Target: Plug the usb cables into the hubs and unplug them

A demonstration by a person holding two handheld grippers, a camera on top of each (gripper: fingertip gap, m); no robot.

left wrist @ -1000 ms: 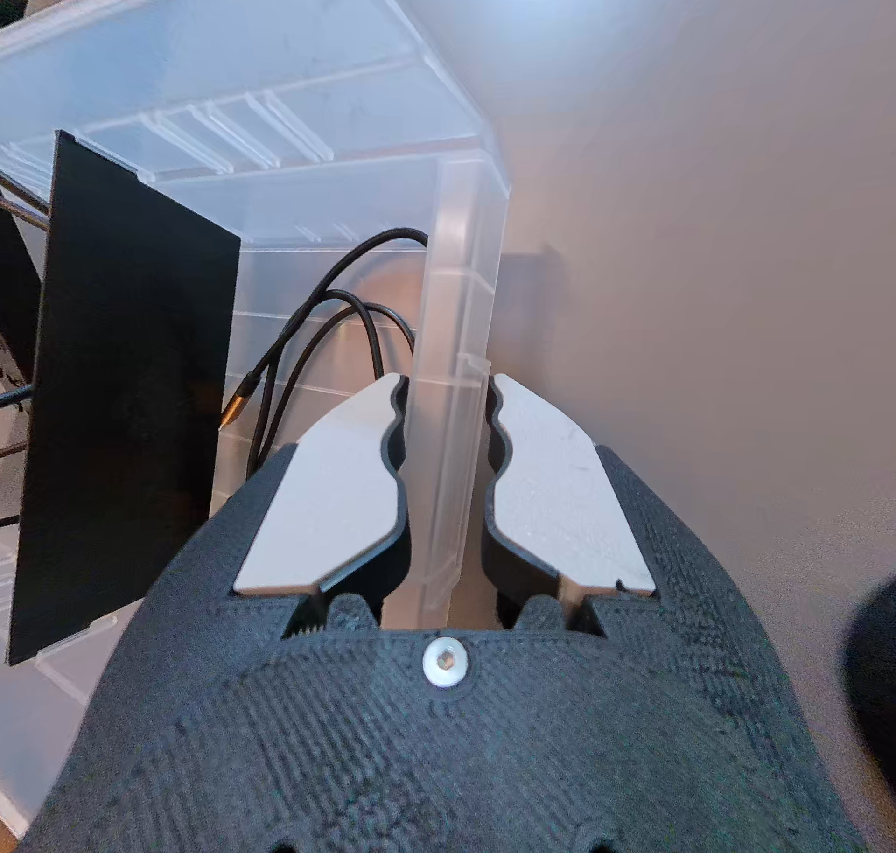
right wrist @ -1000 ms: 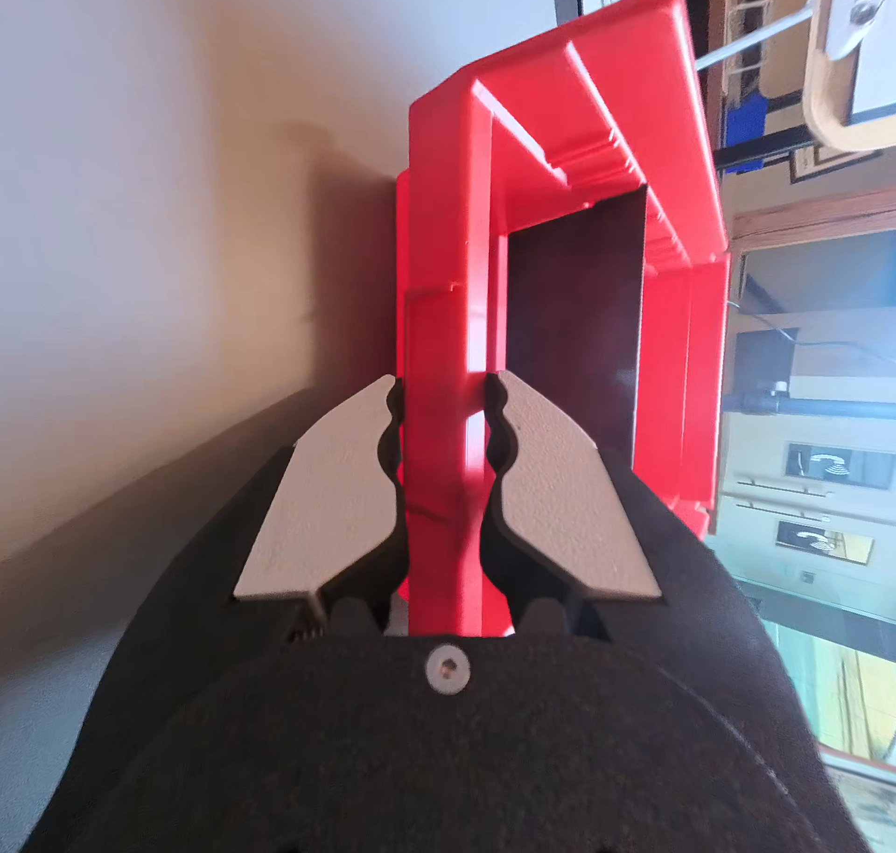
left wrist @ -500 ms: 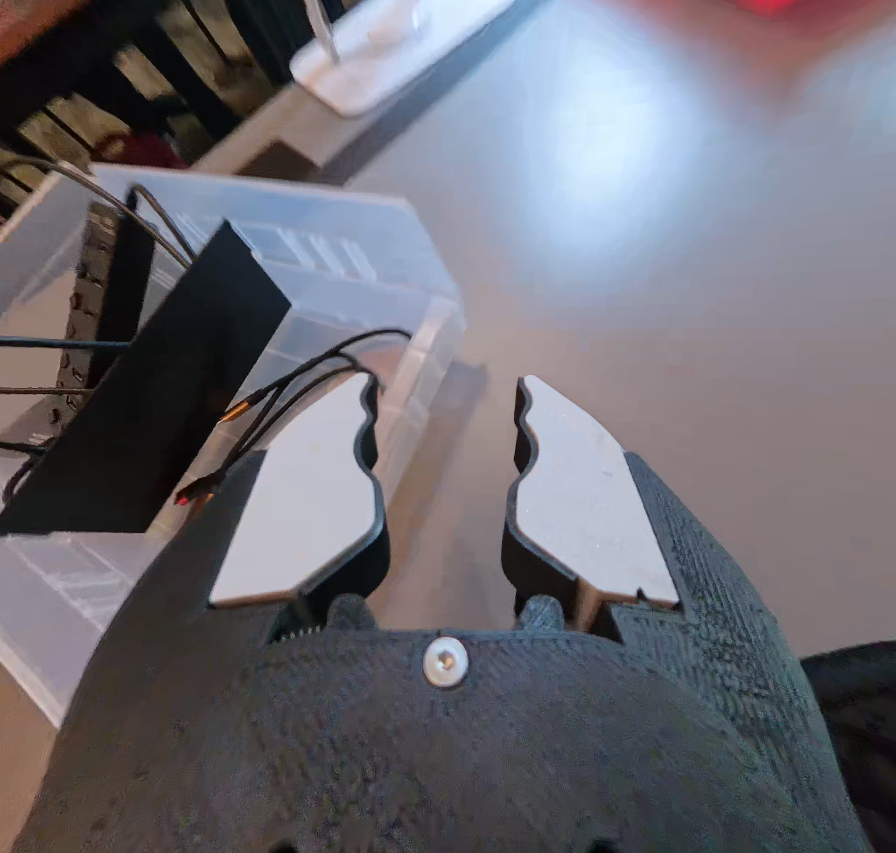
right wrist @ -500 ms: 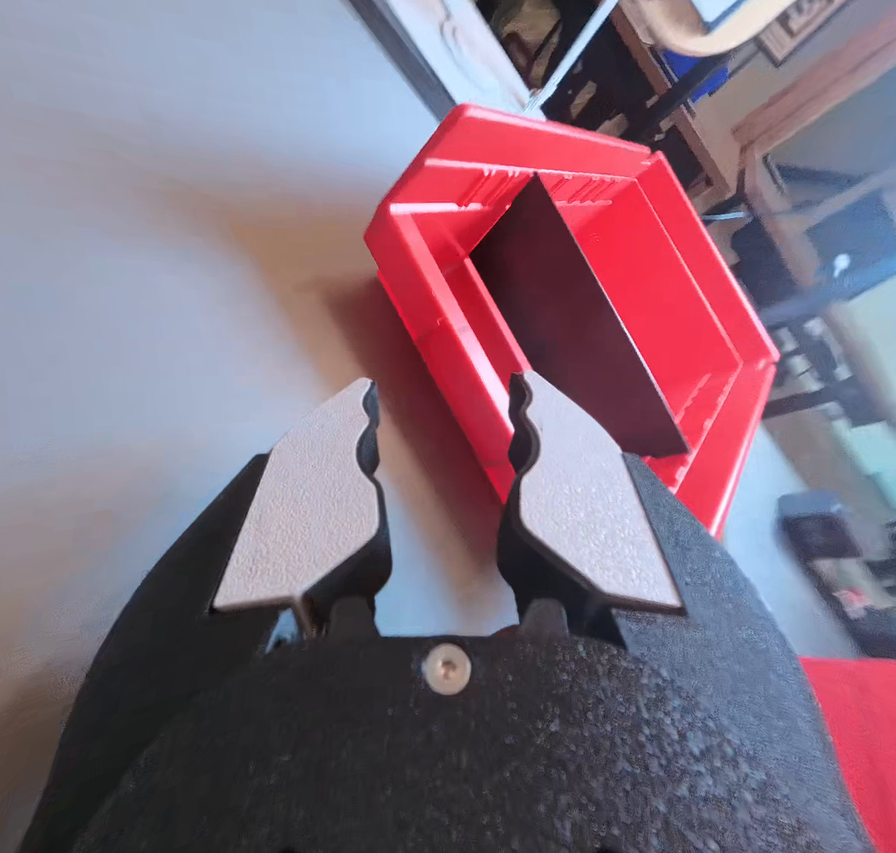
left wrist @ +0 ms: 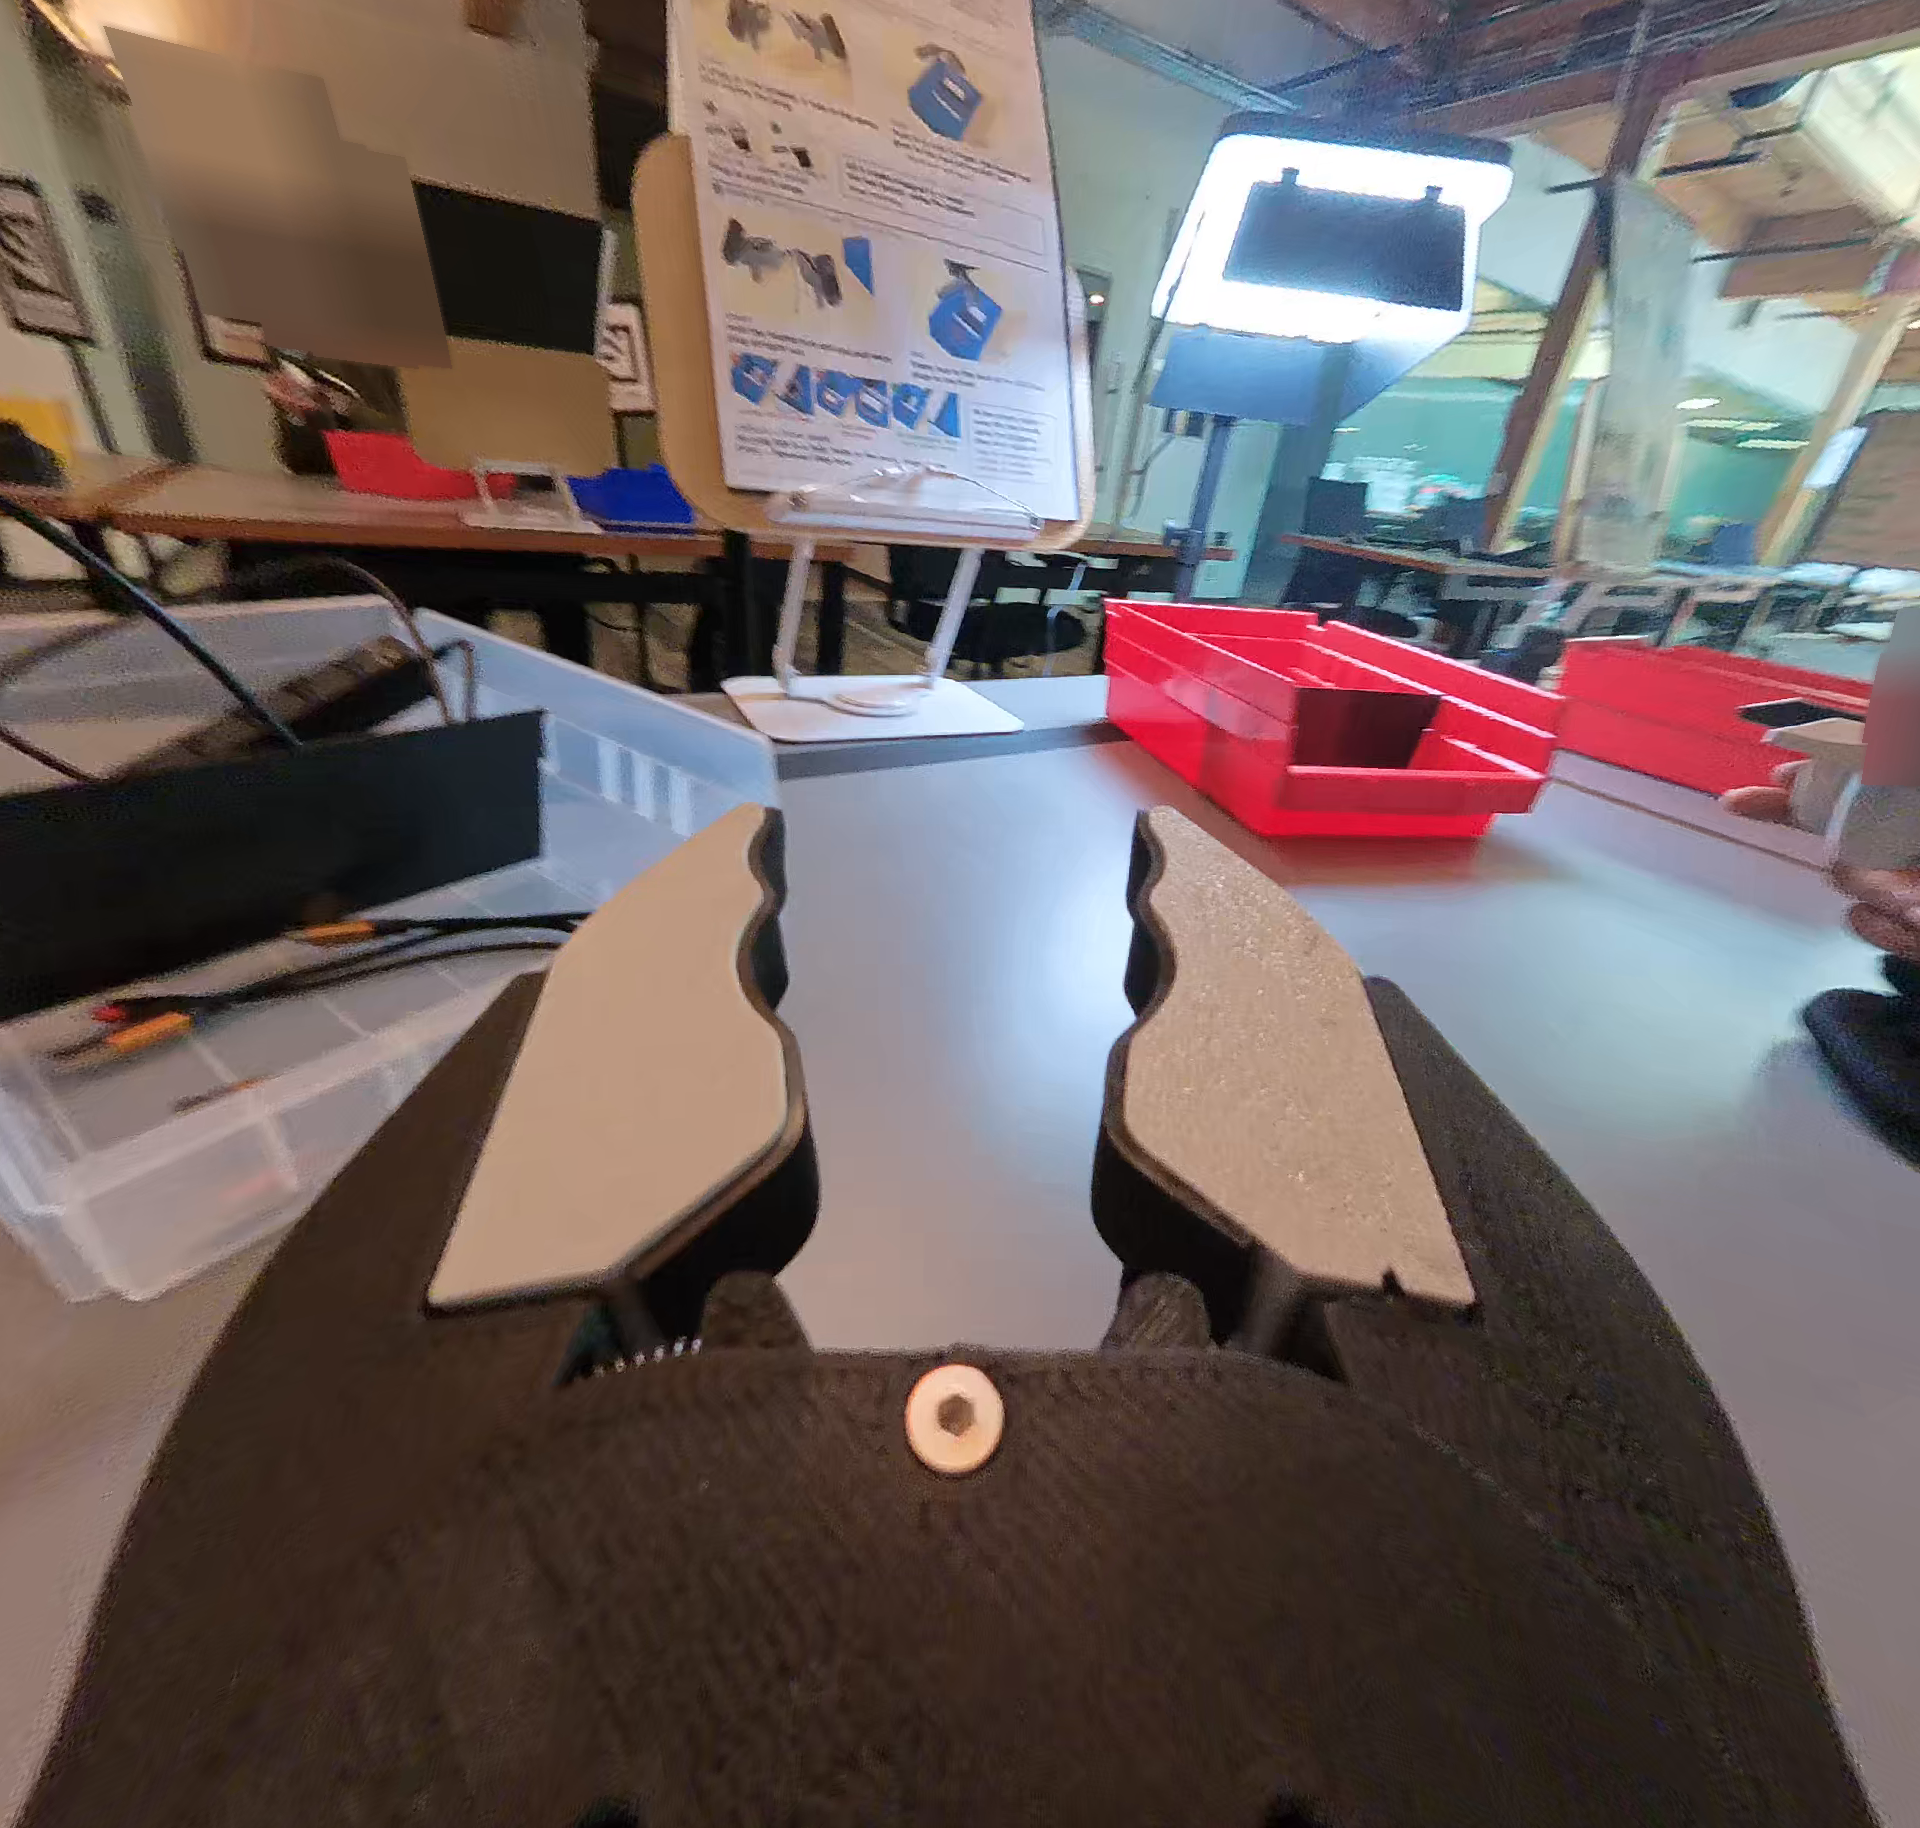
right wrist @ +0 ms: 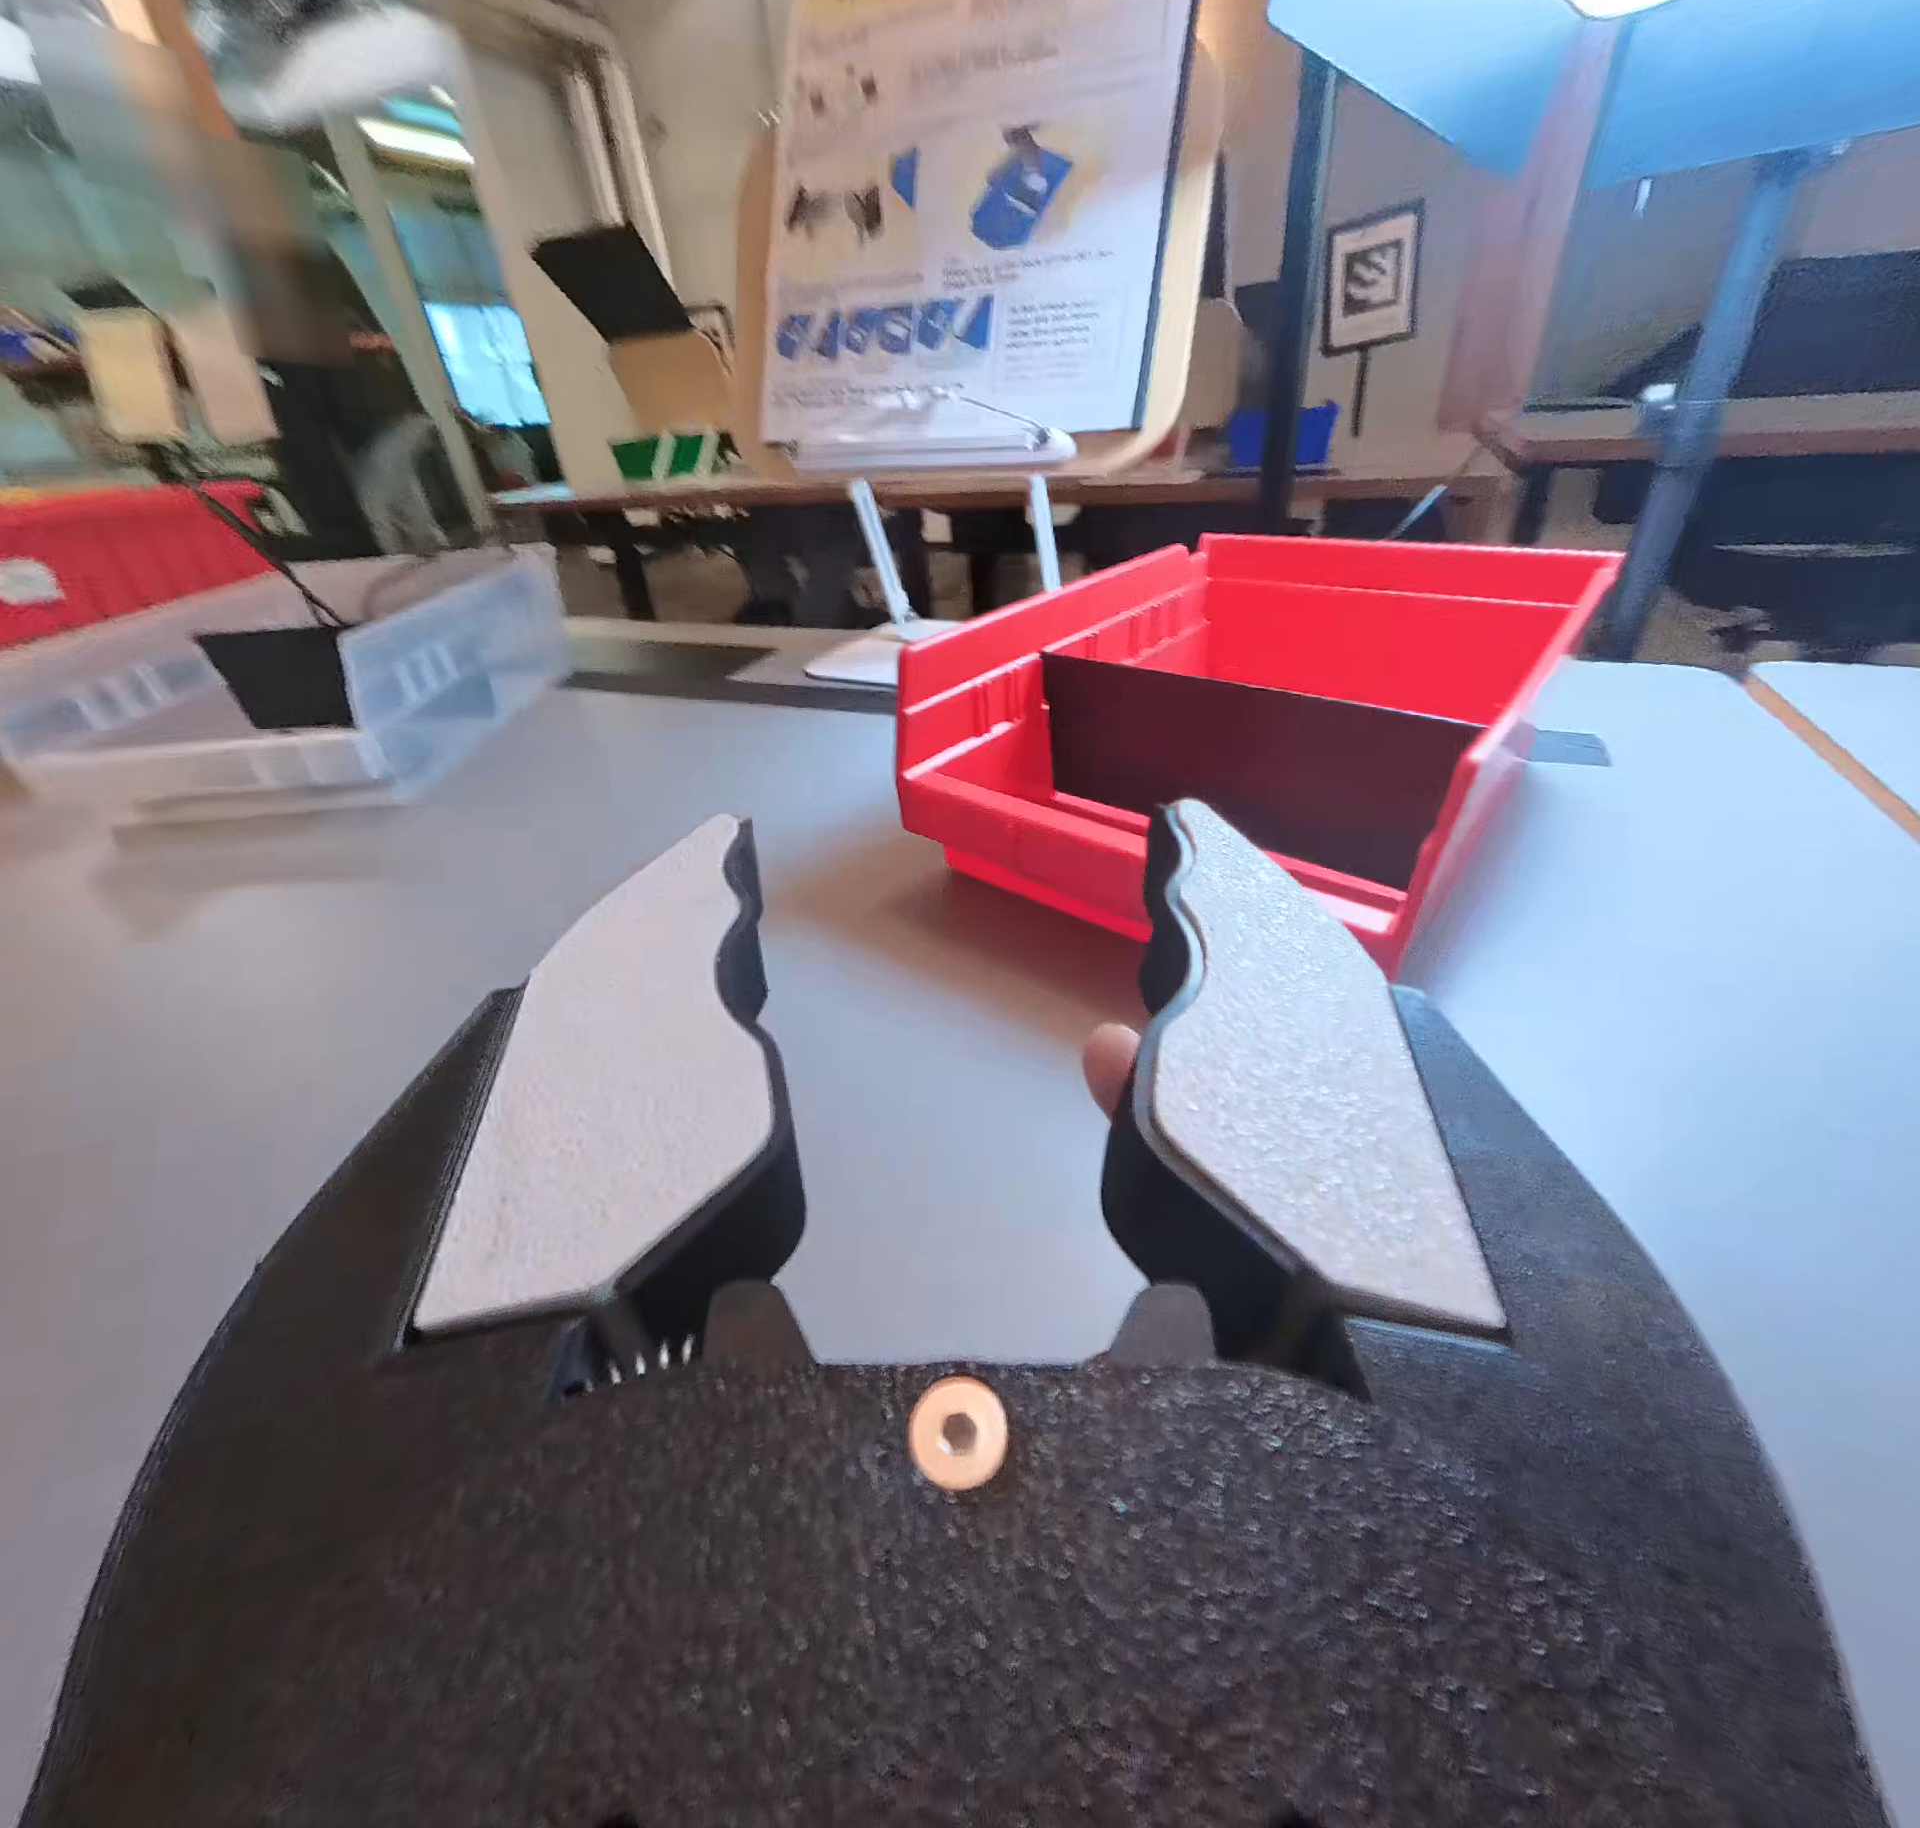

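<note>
A clear plastic bin sits left on the grey table with a black divider. Thin black cables with orange ends lie in its front part, and a black hub with cables lies behind the divider. My left gripper is open and empty, just right of that bin, above the table. My right gripper is open and empty, just in front of a red bin with a black divider. The clear bin shows far left in the right wrist view.
A white stand holding an instruction sheet stands at the table's far edge between the bins. The red bin shows in the left wrist view. More red bins and a person's hand are at the right. Across from one pair of fingers to the other is roughly 45 centimeters. The left tips stand about 35 centimeters off the black hub.
Both grippers let go of the bin walls, opened wide and swung up to level. The left came off the clear bin's corner, the right off the red bin's wall.
</note>
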